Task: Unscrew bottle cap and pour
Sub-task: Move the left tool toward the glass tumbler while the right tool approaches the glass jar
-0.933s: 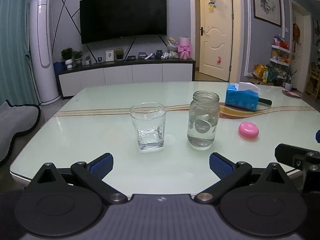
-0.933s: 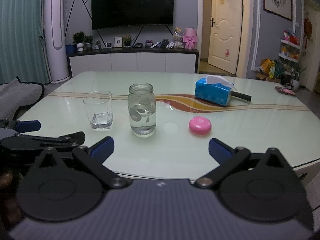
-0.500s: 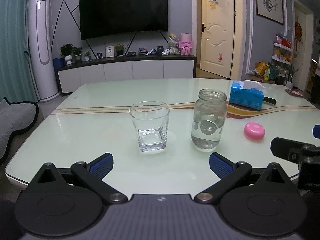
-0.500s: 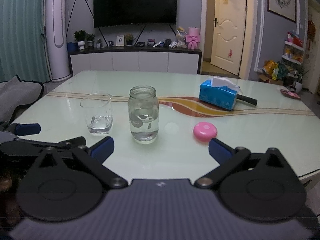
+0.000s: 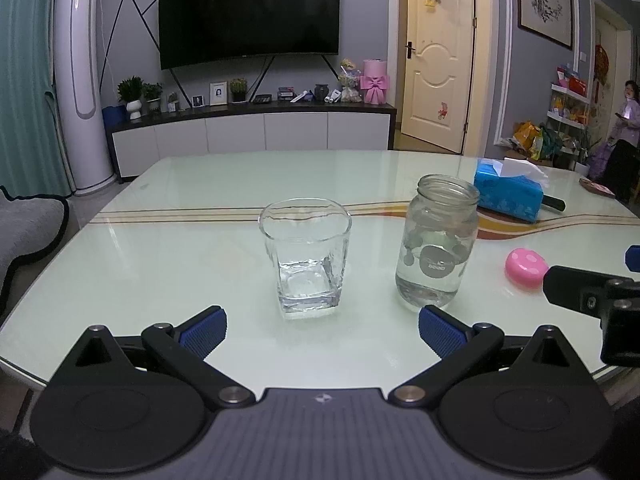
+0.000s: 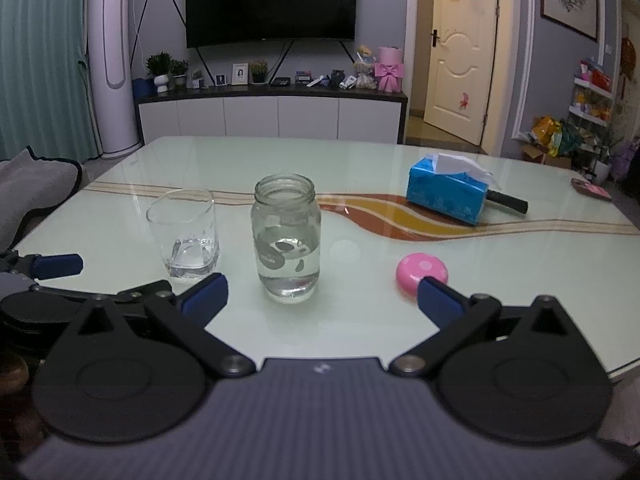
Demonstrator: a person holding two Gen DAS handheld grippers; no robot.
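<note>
A glossy pale-green glass worktop [image 5: 160, 248] with a curved orange-brown band fills the foreground; on it stand a tumbler [image 5: 306, 258], an uncapped jar [image 5: 440, 242] with a little water just right of it, a pink cap [image 5: 525, 268] lying apart, and a blue tissue box [image 5: 510, 192]; behind, a wall television [image 5: 248, 14] hangs above a white cabinet [image 5: 252, 132]; left gripper [image 5: 320, 330] and right gripper [image 6: 320, 294] both spread wide, grasping nothing.

Clear jar [image 6: 286, 240] with grey spots, pink cap [image 6: 421, 269] with pale dots, blue tissue box [image 6: 446, 194], pale green table [image 6: 520, 264] with an orange-brown wave
</note>
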